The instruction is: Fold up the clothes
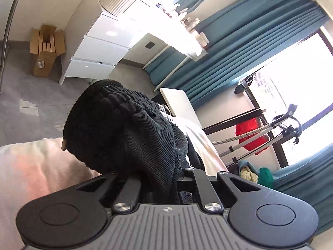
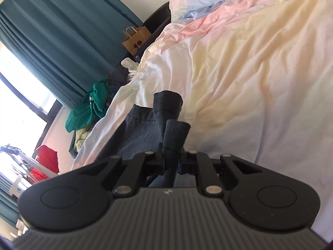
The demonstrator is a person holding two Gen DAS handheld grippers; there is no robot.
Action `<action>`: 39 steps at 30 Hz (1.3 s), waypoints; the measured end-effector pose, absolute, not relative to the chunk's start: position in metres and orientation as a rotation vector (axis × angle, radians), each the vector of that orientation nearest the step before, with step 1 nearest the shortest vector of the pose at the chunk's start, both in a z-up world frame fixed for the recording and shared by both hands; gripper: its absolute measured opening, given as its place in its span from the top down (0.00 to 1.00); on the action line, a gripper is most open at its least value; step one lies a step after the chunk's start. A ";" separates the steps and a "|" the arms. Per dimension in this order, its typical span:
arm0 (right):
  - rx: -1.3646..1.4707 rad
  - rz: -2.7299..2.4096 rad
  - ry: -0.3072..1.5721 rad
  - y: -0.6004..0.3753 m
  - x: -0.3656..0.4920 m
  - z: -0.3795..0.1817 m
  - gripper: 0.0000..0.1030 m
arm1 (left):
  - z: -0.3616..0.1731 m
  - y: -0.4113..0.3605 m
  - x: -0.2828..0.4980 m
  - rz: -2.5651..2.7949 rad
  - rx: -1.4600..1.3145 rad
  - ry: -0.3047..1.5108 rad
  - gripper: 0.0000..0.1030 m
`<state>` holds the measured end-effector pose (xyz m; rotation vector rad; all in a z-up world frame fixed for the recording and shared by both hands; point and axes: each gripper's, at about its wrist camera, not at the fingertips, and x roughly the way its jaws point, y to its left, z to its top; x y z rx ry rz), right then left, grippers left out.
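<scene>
My left gripper is shut on a bunched black ribbed garment with an elastic waistband; the cloth hides the fingertips and hangs over the bed's edge. My right gripper is shut on a dark grey-blue part of the garment, whose folded cuffs stick up past the jaws. The rest of that cloth lies on the pastel duvet just ahead of the gripper.
A white drawer unit and desk stand across the grey floor, with cardboard boxes beside them. Teal curtains, a garment steamer and red bag, a pile of clothes and a paper bag lie beside the bed.
</scene>
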<state>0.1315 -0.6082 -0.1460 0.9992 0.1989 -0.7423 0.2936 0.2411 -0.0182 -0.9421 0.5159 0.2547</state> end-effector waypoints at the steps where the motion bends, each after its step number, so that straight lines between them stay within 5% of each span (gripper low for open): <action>1: 1.009 -0.741 0.198 -0.605 0.125 -0.143 0.87 | -0.012 0.244 0.287 0.256 -0.936 0.511 0.91; 11: 1.222 -0.693 0.264 -0.566 0.032 -0.151 0.87 | 0.030 0.311 0.150 0.254 -0.837 0.562 0.91; 22: 1.548 -0.592 0.272 -0.557 -0.023 -0.190 0.84 | -0.028 0.338 0.051 0.230 -0.770 0.668 0.87; 26: 1.617 -0.569 0.222 -0.562 -0.029 -0.197 0.81 | -0.030 0.321 0.041 0.203 -0.685 0.708 0.73; 28: 1.626 -0.576 0.197 -0.563 -0.033 -0.194 0.66 | -0.029 0.316 0.032 0.197 -0.669 0.719 0.60; 30: 1.628 -0.590 0.156 -0.561 -0.039 -0.189 0.49 | -0.023 0.310 0.017 0.191 -0.608 0.706 0.30; 39: 1.512 -0.660 -0.162 -0.556 -0.077 -0.152 0.44 | 0.033 0.214 -0.029 0.068 -0.223 0.545 0.21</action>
